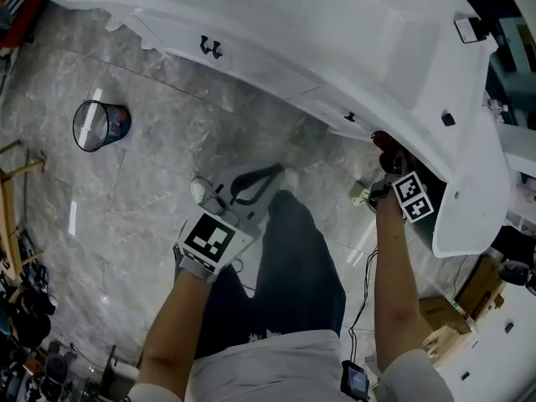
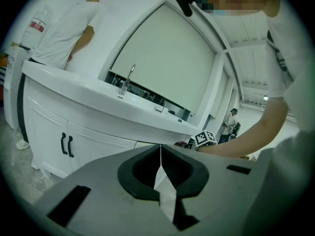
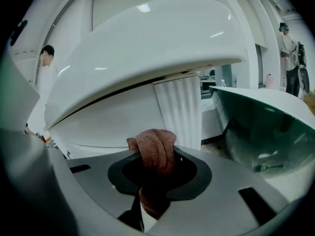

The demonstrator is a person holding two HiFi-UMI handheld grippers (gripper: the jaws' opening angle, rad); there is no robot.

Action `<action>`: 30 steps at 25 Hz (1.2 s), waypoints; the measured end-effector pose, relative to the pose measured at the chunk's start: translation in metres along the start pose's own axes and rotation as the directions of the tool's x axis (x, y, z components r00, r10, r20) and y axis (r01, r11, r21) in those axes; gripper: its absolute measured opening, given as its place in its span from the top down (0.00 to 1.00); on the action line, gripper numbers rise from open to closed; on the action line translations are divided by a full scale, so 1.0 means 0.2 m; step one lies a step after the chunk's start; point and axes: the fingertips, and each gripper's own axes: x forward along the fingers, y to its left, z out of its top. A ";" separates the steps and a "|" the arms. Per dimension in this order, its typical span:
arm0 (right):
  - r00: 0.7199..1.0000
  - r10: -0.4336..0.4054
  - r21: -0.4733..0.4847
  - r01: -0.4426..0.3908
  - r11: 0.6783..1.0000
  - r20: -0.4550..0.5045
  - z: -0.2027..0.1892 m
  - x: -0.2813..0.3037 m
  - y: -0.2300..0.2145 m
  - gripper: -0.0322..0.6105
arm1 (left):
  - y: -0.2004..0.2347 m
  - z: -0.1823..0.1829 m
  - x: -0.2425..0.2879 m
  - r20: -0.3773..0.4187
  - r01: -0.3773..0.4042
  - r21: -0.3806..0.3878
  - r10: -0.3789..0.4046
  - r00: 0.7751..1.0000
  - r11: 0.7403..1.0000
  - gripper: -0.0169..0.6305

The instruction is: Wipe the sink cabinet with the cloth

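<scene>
Right gripper (image 3: 158, 150) is clamped on a brown cloth (image 3: 155, 157) at the right end of the white sink cabinet (image 1: 251, 53), beneath the basin rim. Left gripper (image 2: 160, 156), jaws together and empty, hangs over the grey marble floor (image 1: 159, 149). A wire bin (image 1: 99, 124) stands far left.

Left claw (image 2: 160, 150) jaws together, empty; right claw (image 3: 156, 156) clamped on cloth (image 3: 157, 140), arm extended.

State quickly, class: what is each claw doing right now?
Left claw: closed, holding nothing.
Right claw: closed on the brown cloth.
</scene>
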 end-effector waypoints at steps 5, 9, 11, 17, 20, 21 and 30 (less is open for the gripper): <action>0.997 0.073 -0.015 -0.073 0.997 0.001 -0.02 0.03 0.20 0.79 | 0.06 -0.02 -0.05 0.022 -0.040 -0.047 0.041 0.999 0.998 0.96; 0.991 0.135 -0.019 -0.135 0.991 -0.011 -0.05 0.06 0.42 0.79 | 0.10 -0.03 -0.10 0.032 -0.064 -0.043 0.066 0.997 0.997 0.95; 0.985 0.172 -0.018 -0.172 0.985 -0.020 -0.07 0.07 0.53 0.79 | 0.13 -0.03 -0.13 0.043 -0.080 -0.049 0.082 0.996 0.996 0.95; 0.963 0.266 -0.011 -0.266 0.964 -0.046 -0.14 0.13 0.86 0.79 | 0.20 -0.03 -0.22 0.064 -0.125 -0.097 0.132 0.989 0.987 0.96; 0.948 0.313 -0.013 -0.314 0.949 -0.061 -0.16 0.15 1.01 0.79 | 0.23 -0.05 -0.25 0.068 -0.145 -0.094 0.151 0.986 0.985 0.96; 0.942 0.329 -0.014 -0.330 0.944 -0.066 -0.17 0.16 1.05 0.79 | 0.24 -0.05 -0.26 0.069 -0.151 -0.094 0.157 0.985 0.984 0.96; 0.914 0.398 -0.017 -0.400 0.916 -0.079 -0.23 0.20 1.31 0.79 | 0.29 -0.07 -0.31 0.073 -0.190 -0.112 0.199 0.977 0.975 0.95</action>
